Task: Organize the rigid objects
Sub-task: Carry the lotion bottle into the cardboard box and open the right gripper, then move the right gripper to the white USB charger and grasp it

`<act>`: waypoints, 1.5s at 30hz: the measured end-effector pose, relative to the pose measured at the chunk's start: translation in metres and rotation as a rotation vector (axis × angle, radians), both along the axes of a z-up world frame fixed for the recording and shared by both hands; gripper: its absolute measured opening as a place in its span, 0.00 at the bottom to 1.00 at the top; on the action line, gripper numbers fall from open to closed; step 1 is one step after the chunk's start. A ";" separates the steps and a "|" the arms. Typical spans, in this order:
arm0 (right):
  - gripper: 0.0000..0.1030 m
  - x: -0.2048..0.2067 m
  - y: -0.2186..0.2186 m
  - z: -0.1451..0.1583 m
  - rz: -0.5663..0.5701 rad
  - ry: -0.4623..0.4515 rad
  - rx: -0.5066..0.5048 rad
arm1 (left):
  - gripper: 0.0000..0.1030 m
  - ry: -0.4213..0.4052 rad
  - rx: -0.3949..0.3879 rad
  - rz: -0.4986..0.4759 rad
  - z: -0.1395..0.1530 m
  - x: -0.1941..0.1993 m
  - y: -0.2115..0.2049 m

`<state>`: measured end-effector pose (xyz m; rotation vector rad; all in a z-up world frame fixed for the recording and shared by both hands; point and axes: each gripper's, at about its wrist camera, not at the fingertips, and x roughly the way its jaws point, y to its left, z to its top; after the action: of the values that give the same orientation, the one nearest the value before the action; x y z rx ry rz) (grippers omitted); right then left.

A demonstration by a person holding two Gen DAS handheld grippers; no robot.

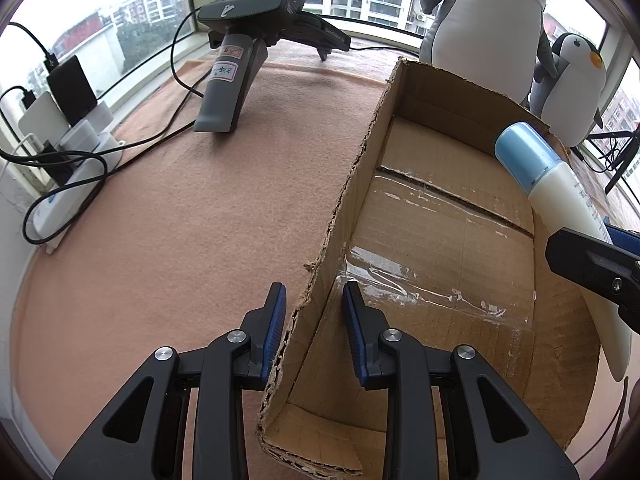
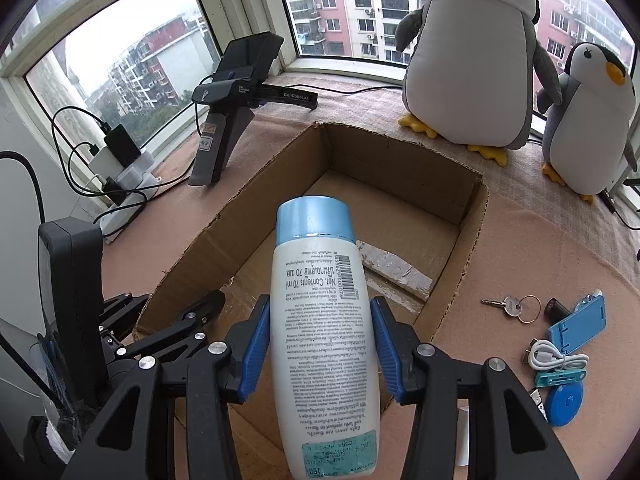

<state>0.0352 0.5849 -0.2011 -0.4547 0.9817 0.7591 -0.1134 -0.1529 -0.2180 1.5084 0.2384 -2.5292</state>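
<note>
White blue-capped bottle (image 2: 324, 332) above open cardboard box (image 2: 464, 240).

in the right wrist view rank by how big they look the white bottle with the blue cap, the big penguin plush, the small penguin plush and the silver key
1. white bottle with blue cap, though nearness to the camera inflates it
2. big grey-and-white penguin plush
3. small grey-and-white penguin plush
4. silver key on its ring

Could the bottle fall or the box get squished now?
Maybe. The right tongs hold the bottle by its smooth sides, above the cardboard box. If the grip loosens, it could slip and drop hard inside. The left tongs straddle the box's torn wall; squeezing or pulling there might bend or rip it more. The bottle is also tilted, so swinging it could bump the box's rim.
</note>
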 end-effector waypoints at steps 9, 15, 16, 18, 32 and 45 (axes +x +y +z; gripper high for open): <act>0.64 -0.004 0.000 0.002 -0.018 -0.010 0.019 | 0.27 0.000 -0.001 -0.001 0.000 0.001 0.001; 0.65 -0.004 -0.008 0.009 -0.038 -0.006 0.040 | 0.26 0.000 -0.007 -0.001 0.000 0.000 0.001; 0.65 -0.004 -0.010 0.010 -0.049 -0.005 0.043 | 0.26 0.001 -0.007 -0.001 0.000 0.000 0.001; 0.65 -0.004 -0.013 0.012 -0.054 -0.002 0.049 | 0.26 0.000 -0.007 0.000 0.000 0.001 0.001; 0.65 0.001 -0.069 0.034 -0.168 -0.003 0.094 | 0.26 0.001 -0.007 -0.002 0.000 0.001 0.001; 0.65 0.007 -0.141 0.022 -0.300 0.022 0.056 | 0.26 0.000 -0.008 -0.003 0.000 0.001 0.001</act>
<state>0.0424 0.4436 -0.1791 -0.2431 1.0194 0.5195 -0.1127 -0.1518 -0.2180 1.5062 0.2265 -2.5296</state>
